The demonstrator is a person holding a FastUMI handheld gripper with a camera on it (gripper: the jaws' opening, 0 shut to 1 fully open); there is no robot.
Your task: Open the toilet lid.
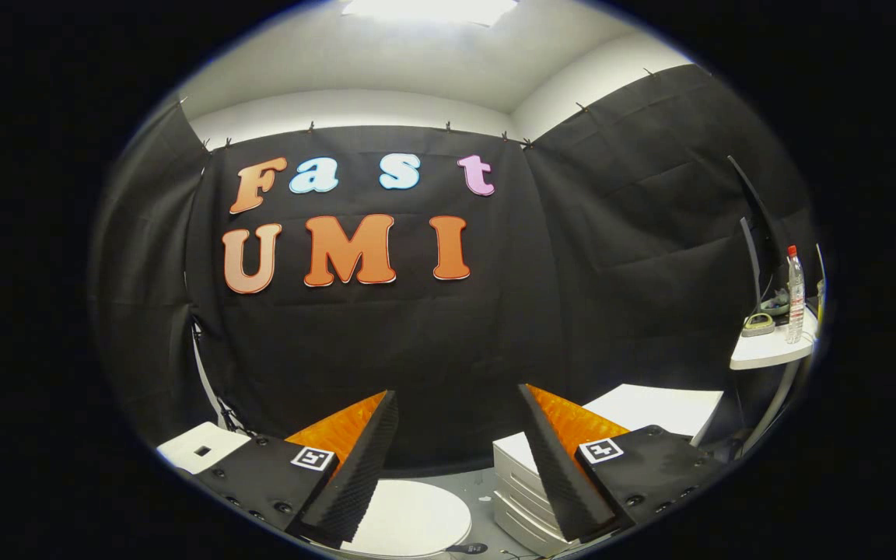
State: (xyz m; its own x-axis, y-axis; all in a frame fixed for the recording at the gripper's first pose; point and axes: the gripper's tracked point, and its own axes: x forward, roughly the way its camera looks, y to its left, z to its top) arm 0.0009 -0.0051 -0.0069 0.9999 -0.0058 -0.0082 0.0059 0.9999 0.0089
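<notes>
The white toilet lid lies flat and closed, low down below and between my fingers, nearer the left one. My gripper is open, held well above the lid with nothing between its fingers. The left finger partly covers the lid's left side. The toilet's body under the lid is hidden.
A white drawer unit stands right of the lid, behind the right finger. A white box sits at far left. At the right, a white table carries a water bottle, a tape roll and a monitor. Black cloth walls close the booth ahead.
</notes>
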